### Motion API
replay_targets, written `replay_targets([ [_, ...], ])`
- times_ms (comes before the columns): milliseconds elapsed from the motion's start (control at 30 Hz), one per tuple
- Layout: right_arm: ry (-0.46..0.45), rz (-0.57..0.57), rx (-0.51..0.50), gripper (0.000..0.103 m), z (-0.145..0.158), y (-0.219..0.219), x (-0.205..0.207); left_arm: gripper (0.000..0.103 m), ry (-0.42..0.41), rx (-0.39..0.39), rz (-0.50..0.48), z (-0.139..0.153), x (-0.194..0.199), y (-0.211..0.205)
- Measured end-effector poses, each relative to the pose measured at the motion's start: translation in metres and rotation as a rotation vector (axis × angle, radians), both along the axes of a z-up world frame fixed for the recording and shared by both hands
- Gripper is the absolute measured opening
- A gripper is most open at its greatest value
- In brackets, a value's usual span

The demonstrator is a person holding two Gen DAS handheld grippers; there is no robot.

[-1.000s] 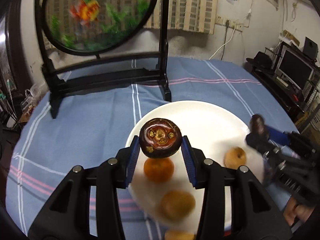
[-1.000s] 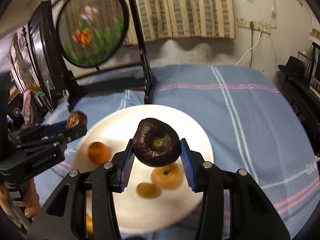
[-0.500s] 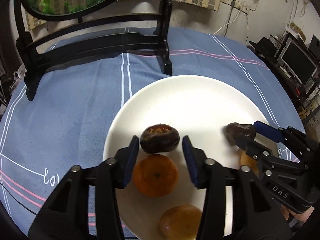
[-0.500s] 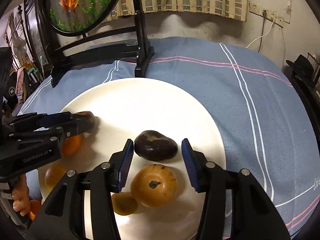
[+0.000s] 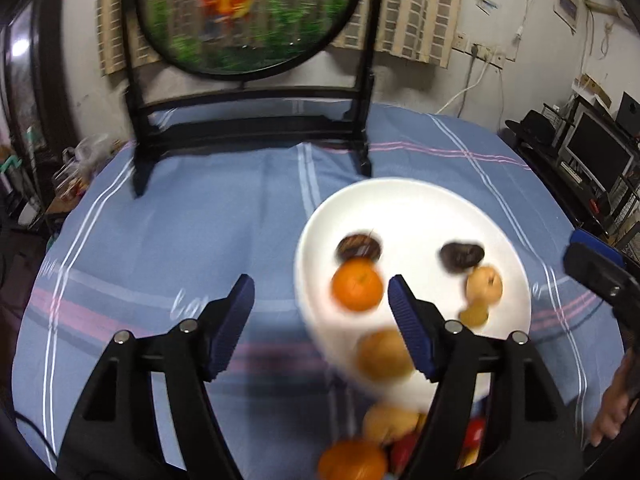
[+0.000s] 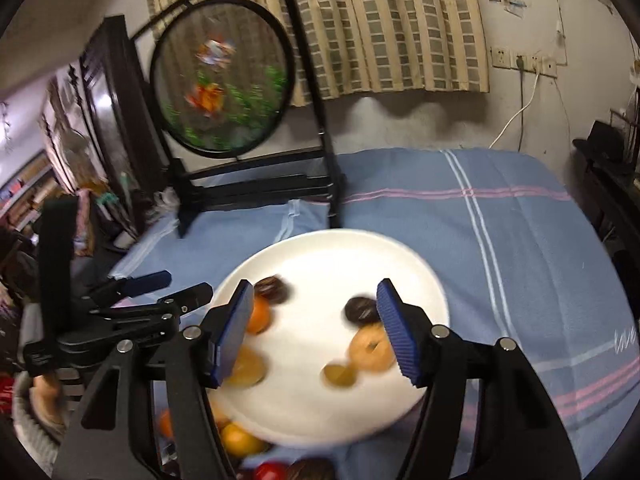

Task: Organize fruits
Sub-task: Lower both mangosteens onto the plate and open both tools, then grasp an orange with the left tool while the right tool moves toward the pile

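A white plate (image 5: 412,208) (image 6: 328,252) lies on the blue cloth. On it are two dark mangosteens (image 5: 359,247) (image 5: 462,255), an orange (image 5: 357,285) and several yellow-brown fruits (image 5: 484,283). In the right wrist view the mangosteens (image 6: 272,289) (image 6: 360,310) lie apart, beside an orange (image 6: 259,314) and a tan fruit (image 6: 370,348). My left gripper (image 5: 321,322) is open and empty, raised over the plate's near left rim; it also shows in the right wrist view (image 6: 176,286). My right gripper (image 6: 314,330) is open and empty above the plate; its tip shows in the left wrist view (image 5: 592,258).
More loose fruit, orange (image 5: 352,460), yellow and red (image 6: 270,470), lies on the cloth before the plate's near edge. A black stand with a round fish-painted screen (image 5: 248,16) stands behind the plate. Shelves and monitors (image 5: 596,156) lie off the table's right.
Both grippers have opened wide, left their mangosteens on the plate, and pulled back and up. The left gripper has also shifted left.
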State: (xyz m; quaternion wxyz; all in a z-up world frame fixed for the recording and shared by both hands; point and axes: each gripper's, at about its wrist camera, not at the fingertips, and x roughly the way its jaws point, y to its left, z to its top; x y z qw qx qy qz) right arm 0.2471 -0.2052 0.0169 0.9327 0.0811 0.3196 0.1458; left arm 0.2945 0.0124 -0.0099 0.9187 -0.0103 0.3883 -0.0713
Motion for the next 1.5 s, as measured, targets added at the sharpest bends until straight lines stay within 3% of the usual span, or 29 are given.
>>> replay_targets([
  [100,0.000,-0.005,0.008,0.065,-0.010,-0.002,-0.032,0.071,0.027,-0.023,0.009,-0.018,-0.041,0.023],
  [200,0.031,-0.034,0.072,0.071,-0.032,-0.012,-0.058,0.071,0.037,0.003,0.012,-0.039,-0.074,0.033],
  [367,0.078,-0.084,0.116,0.074,-0.054,-0.029,-0.086,0.071,0.018,-0.010,-0.034,-0.049,-0.103,0.033],
  [500,0.066,-0.099,0.130,0.078,-0.051,-0.034,-0.089,0.071,-0.018,0.029,-0.093,-0.049,-0.109,0.012],
  [633,0.068,-0.095,0.130,0.078,-0.052,-0.033,-0.090,0.071,0.000,0.072,-0.120,-0.057,-0.107,0.000],
  [733,0.072,-0.091,0.120,0.078,-0.053,-0.032,-0.089,0.079,0.009,0.089,-0.119,-0.061,-0.102,-0.001],
  [800,0.076,-0.096,0.116,0.078,-0.055,-0.033,-0.089,0.080,-0.010,0.105,-0.086,-0.057,-0.103,0.005],
  [933,0.083,-0.112,0.116,0.078,-0.056,-0.036,-0.087,0.078,-0.042,0.150,0.100,-0.049,-0.099,0.039],
  [1033,0.080,-0.116,0.118,0.078,-0.056,-0.036,-0.088,0.074,-0.025,0.049,0.151,-0.044,-0.095,0.066],
  [1100,0.079,-0.112,0.117,0.078,-0.056,-0.035,-0.089,0.072,-0.031,0.026,0.125,-0.043,-0.097,0.064],
  [1300,0.090,-0.108,0.112,0.078,-0.057,-0.033,-0.088,0.072,-0.042,0.155,0.033,-0.054,-0.100,0.029],
  [1400,0.088,-0.107,0.112,0.078,-0.057,-0.033,-0.088,0.071,-0.043,0.124,0.002,-0.055,-0.099,0.027],
  [1500,0.090,-0.106,0.107,0.078,-0.057,-0.031,-0.088,0.070,-0.043,0.148,-0.023,-0.059,-0.098,0.017],
])
